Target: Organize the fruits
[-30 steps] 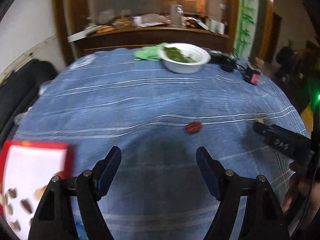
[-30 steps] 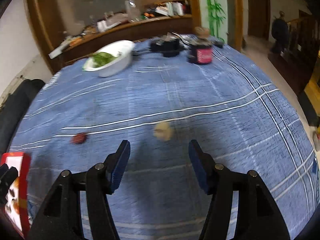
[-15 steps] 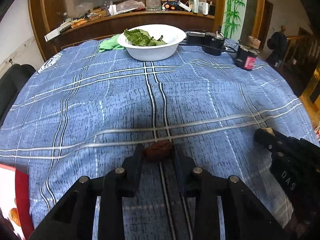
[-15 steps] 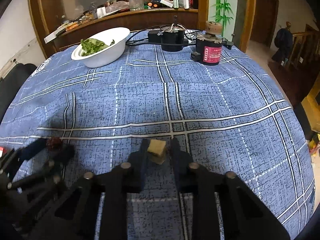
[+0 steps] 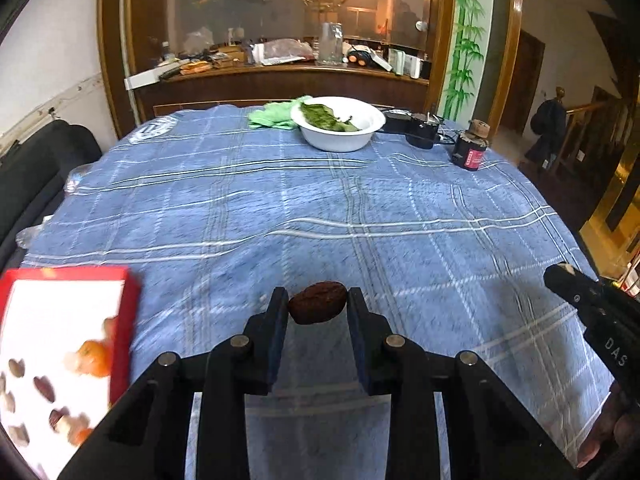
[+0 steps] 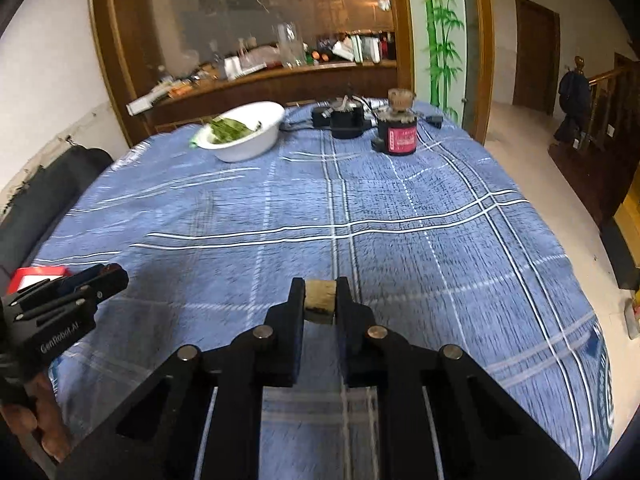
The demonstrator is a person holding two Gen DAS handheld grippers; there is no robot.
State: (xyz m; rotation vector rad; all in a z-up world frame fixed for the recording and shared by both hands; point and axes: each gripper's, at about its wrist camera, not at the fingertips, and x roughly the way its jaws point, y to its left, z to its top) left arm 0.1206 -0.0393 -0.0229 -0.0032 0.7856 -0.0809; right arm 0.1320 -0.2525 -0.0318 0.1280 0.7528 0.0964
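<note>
Above blue checked tablecloth [image 5: 400, 200], my left claw [image 5: 318, 306] pinches a brown date [image 5: 318, 303]; my right claw [image 6: 320, 300] clamps a tan chunk [image 6: 319, 299].

Dim warm room light, motion blur, fisheye edges

**Cut off, smeared or unreadable around the red-rimmed tray**

The red-rimmed tray [image 5: 127, 320] ran off the left and bottom edges of the left wrist view, and the pieces lying on it were smeared by motion blur; only an orange one [image 5: 94, 358] could be told by colour. In the right wrist view just a corner of the tray [image 6: 38, 274] showed, behind the left hand-held gripper [image 6: 108, 276]. Far across the desk [image 5: 360, 216] from the tray, the label on the dark jar [image 5: 471, 152] was too small to read.
</note>
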